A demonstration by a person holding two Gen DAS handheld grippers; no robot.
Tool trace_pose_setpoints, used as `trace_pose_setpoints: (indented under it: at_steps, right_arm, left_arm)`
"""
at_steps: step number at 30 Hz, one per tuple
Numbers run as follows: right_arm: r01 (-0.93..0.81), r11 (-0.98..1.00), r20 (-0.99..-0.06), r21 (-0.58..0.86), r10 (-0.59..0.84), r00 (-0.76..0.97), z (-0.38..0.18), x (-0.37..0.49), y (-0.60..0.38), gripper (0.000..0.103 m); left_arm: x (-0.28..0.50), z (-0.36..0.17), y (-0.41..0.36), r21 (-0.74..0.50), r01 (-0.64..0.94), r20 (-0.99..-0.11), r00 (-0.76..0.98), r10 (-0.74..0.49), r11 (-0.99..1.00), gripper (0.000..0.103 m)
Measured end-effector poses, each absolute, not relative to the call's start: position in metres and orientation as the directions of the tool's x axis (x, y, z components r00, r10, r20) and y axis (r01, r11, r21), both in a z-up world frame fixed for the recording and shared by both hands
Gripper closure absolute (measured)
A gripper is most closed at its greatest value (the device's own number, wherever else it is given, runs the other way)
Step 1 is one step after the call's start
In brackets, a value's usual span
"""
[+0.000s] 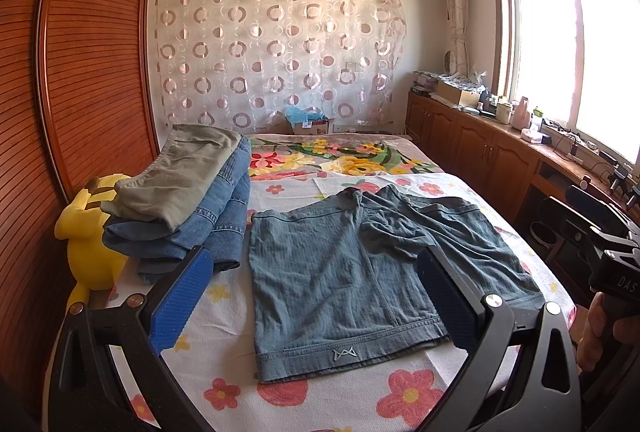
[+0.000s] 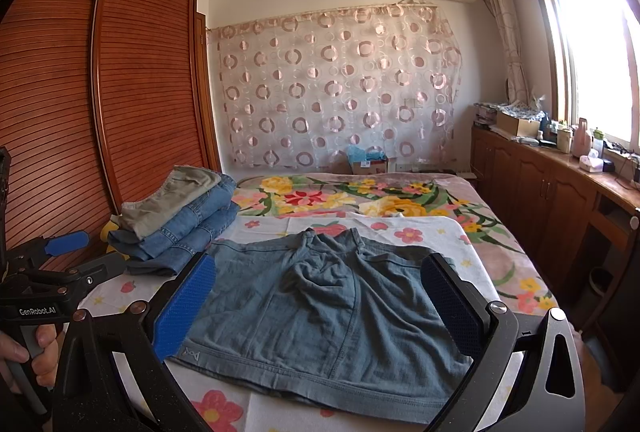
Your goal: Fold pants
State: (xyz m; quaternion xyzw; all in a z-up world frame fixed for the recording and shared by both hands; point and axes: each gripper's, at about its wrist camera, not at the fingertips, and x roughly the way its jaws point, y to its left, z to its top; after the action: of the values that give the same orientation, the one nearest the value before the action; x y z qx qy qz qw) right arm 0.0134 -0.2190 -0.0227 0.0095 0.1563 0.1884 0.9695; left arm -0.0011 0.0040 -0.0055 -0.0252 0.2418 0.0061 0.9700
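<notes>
A pair of grey-blue shorts [image 1: 344, 272] lies spread flat on the flowered bed [image 1: 360, 400], waistband toward the cameras and legs pointing to the far wall. The left gripper [image 1: 316, 296] hovers over the waistband with its blue pads wide apart, holding nothing. The right gripper [image 2: 320, 304] is likewise wide open and empty above the shorts. A stack of folded jeans [image 1: 192, 208] sits just left of them, beside a yellow plush toy [image 1: 88, 232].

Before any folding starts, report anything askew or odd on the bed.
The grey-blue shorts lie spread flat, but the cloth is bunched into a rumpled ridge near the crotch. The folded stack beside them looks tidy. Both grippers are open and hold nothing.
</notes>
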Motion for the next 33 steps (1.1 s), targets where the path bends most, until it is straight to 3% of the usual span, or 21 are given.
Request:
trace_pose_setpoints:
  at_steps: [33]
  right_arm:
    - [-0.362,0.929,-0.294,0.076,0.368,0.882,-0.0188,0.0116,-0.2183,0.001]
  left_arm:
    - [-0.0031,-0.0001,0.0012,-0.044,-0.021,-0.463,0.886,-0.002,0.999,0.001]
